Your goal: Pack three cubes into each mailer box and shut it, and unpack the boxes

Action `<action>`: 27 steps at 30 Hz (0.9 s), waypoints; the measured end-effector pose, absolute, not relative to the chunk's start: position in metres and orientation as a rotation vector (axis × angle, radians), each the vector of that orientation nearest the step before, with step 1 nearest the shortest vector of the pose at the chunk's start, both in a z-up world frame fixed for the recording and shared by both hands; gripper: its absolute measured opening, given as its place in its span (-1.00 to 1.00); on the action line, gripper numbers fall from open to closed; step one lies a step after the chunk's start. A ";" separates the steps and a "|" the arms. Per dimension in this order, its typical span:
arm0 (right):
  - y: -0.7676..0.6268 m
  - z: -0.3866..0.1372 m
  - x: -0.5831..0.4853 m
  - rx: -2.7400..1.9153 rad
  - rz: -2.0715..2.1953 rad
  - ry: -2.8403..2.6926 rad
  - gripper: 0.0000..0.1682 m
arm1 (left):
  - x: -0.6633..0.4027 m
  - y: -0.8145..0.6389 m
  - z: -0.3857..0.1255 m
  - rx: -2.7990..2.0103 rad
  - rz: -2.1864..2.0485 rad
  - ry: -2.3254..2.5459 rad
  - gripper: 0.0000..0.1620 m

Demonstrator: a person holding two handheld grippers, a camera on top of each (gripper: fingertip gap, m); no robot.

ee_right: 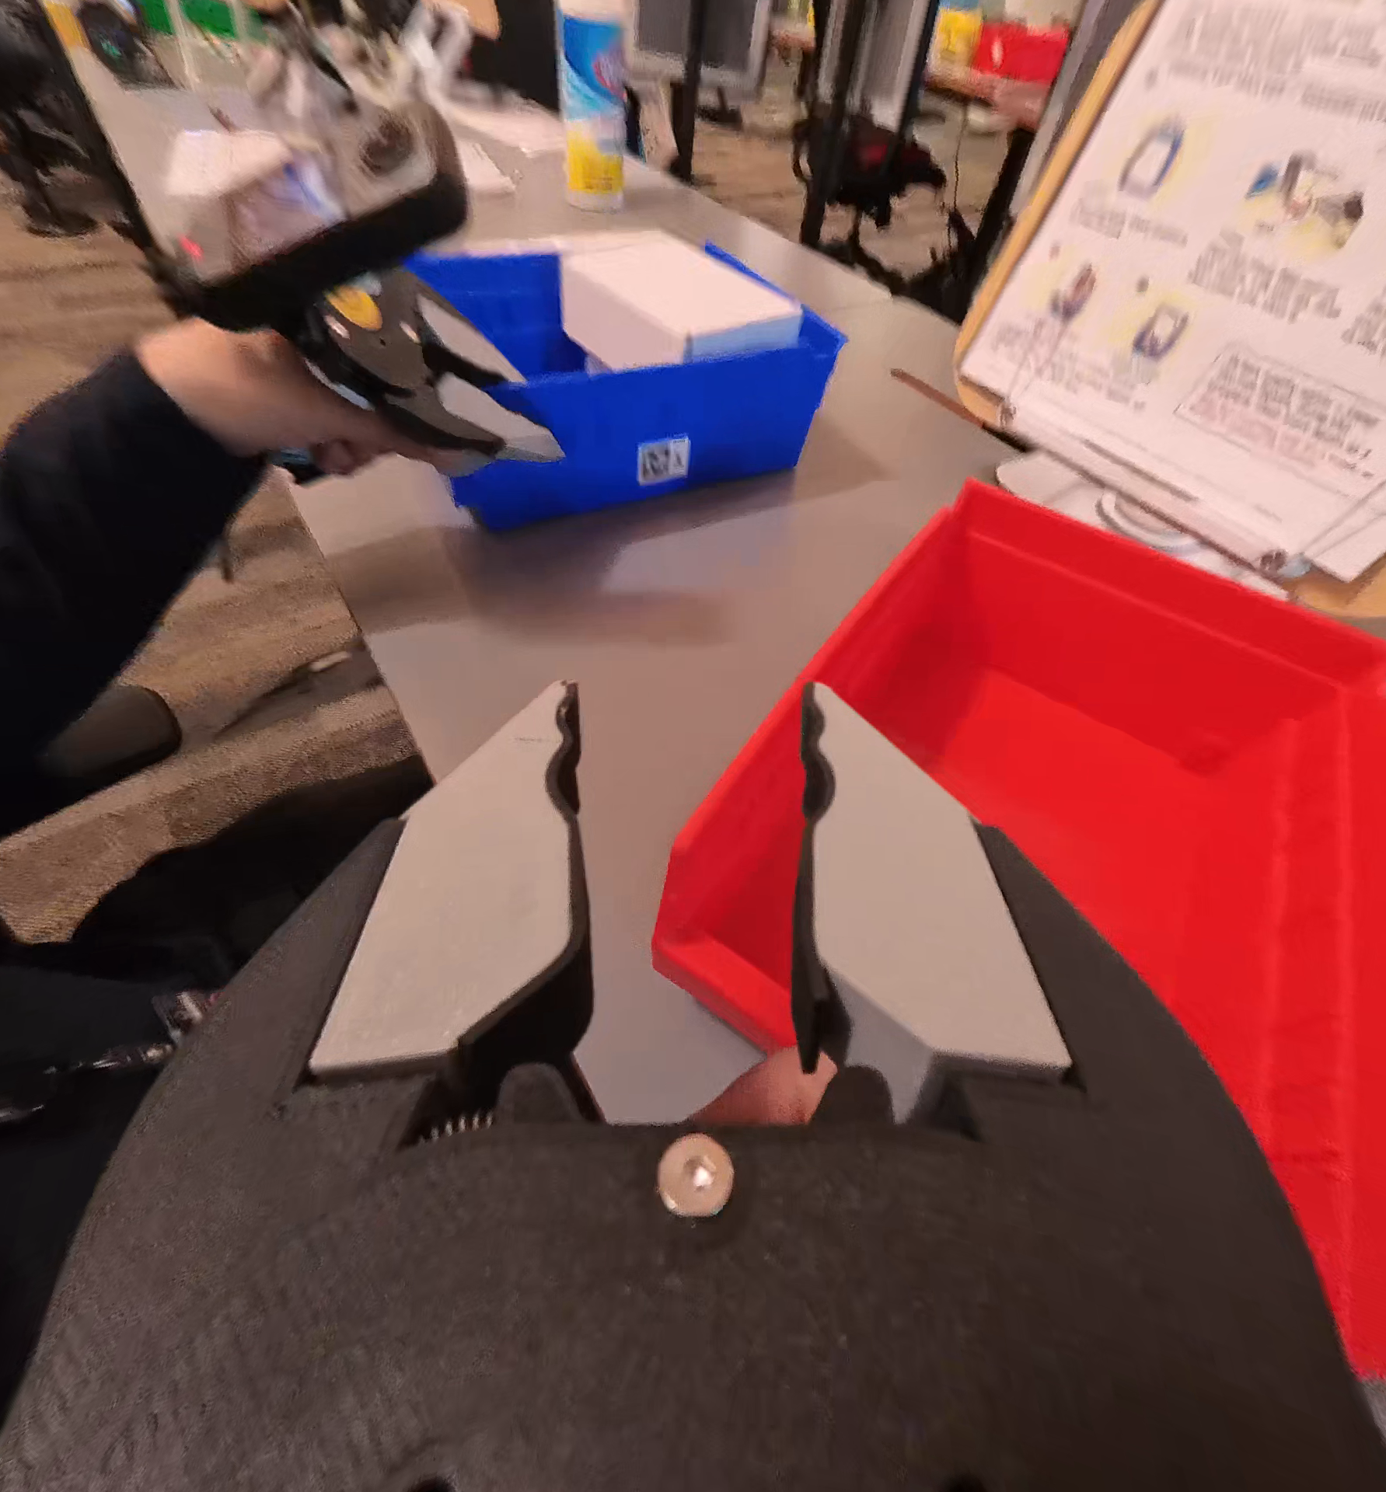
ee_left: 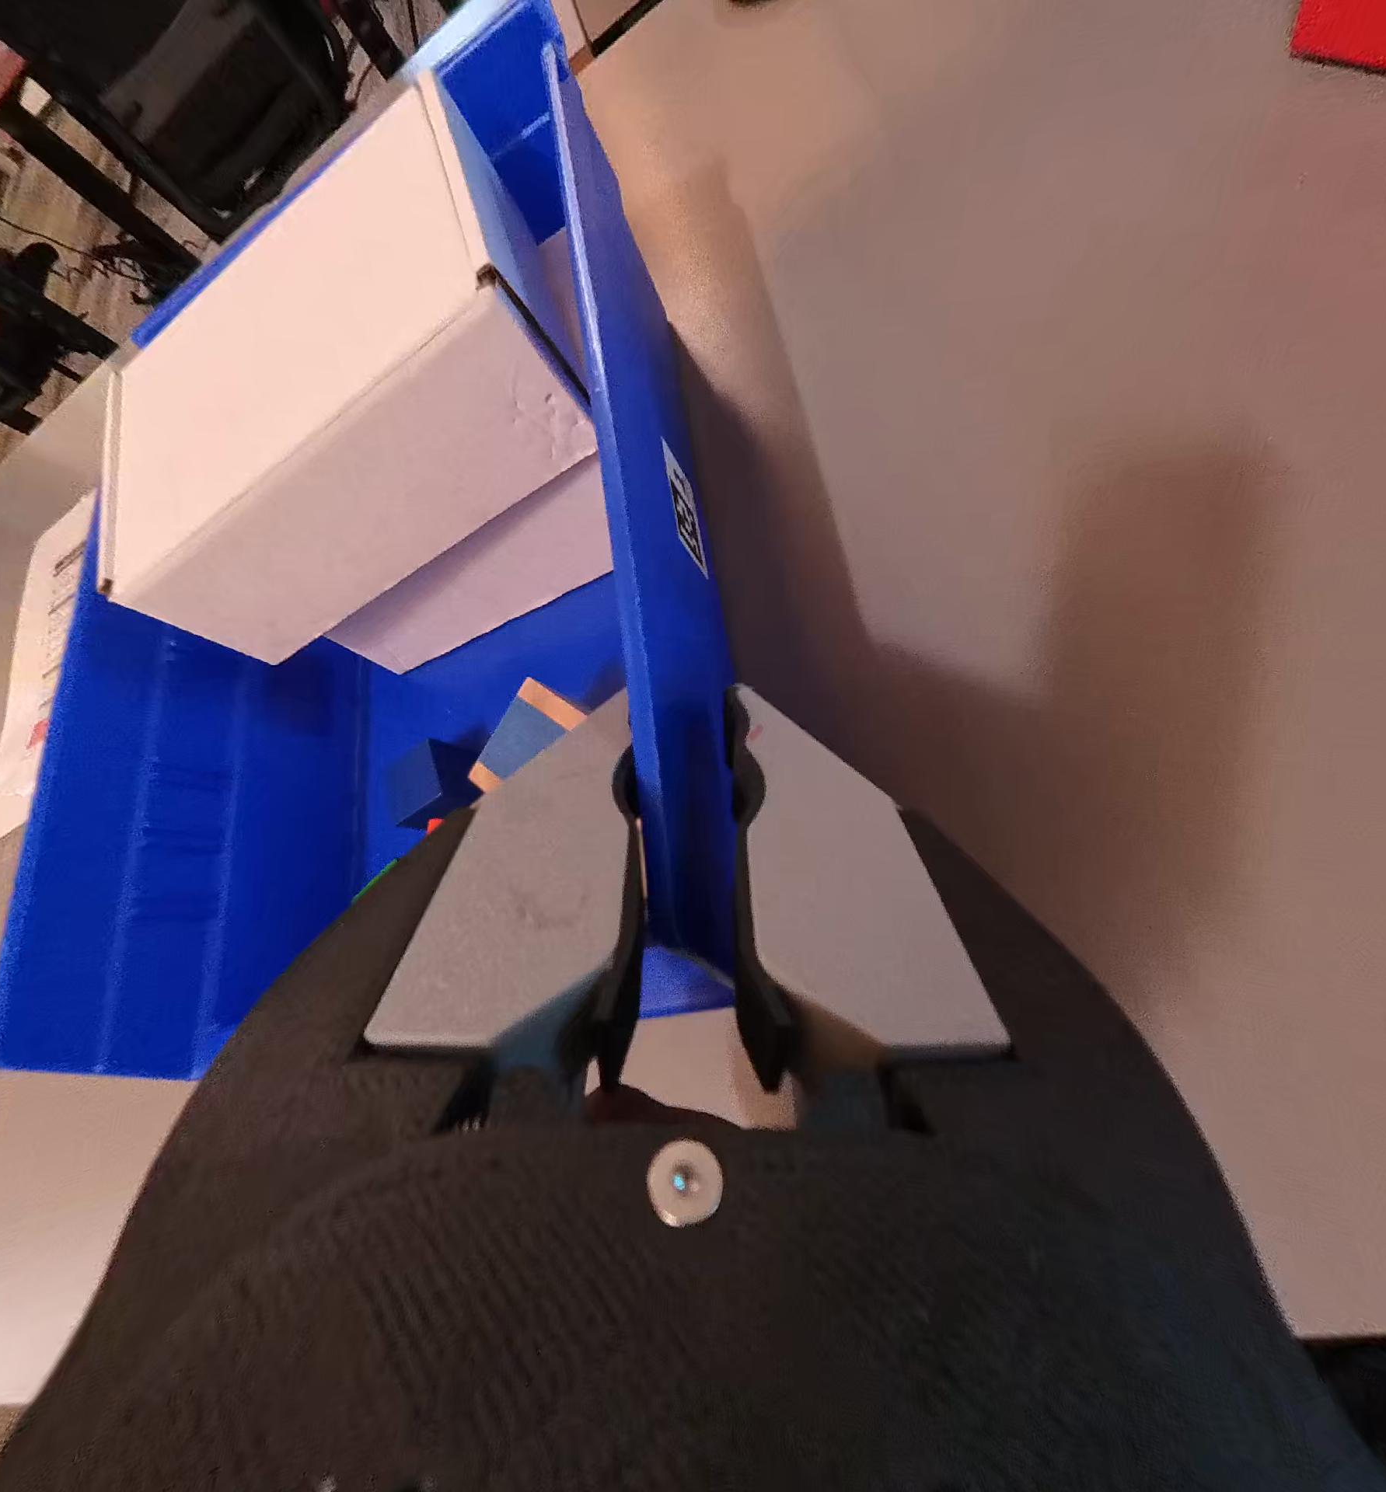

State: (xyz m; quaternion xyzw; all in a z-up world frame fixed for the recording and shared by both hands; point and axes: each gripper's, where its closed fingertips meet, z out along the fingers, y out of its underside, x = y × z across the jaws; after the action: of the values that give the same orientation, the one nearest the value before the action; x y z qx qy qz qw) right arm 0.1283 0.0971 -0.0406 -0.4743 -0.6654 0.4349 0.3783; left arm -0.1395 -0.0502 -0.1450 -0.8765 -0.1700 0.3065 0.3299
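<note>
At the left view's centre, the left claw [ee_left: 685, 795] pinches the blue bin [ee_left: 665, 613] wall, mailer boxes [ee_left: 326, 420] upper left; right claw [ee_right: 689, 775] gapes empty.

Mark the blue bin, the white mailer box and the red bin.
blue bin [ee_right: 722, 420]: right wrist view, front wall.
white mailer box [ee_left: 334, 387]: left wrist view, lid top.
red bin [ee_right: 1158, 670]: right wrist view, inner back wall.

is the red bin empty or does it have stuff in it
Empty as far as shown: the red bin shows only bare floor and walls; its near corner is hidden.
</note>
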 end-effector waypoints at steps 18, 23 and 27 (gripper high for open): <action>0.231 -0.134 0.115 -1.689 0.290 -1.513 -0.83 | -0.130 -0.048 -0.145 -2.321 0.829 -0.372 -0.67; 0.240 -0.134 0.129 -1.740 0.181 -1.468 -0.90 | -0.130 -0.047 -0.146 -2.329 0.844 -0.365 -0.66; 0.229 -0.129 0.128 -1.642 0.058 -1.502 -0.82 | -0.127 -0.046 -0.147 -2.338 0.839 -0.336 -0.51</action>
State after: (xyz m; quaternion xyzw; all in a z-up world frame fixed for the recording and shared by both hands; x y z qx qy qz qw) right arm 0.1276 0.2294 -0.1295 -0.6618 -0.6051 0.0232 0.4419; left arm -0.1267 -0.0459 -0.1474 -0.8860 -0.1272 0.3182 0.3123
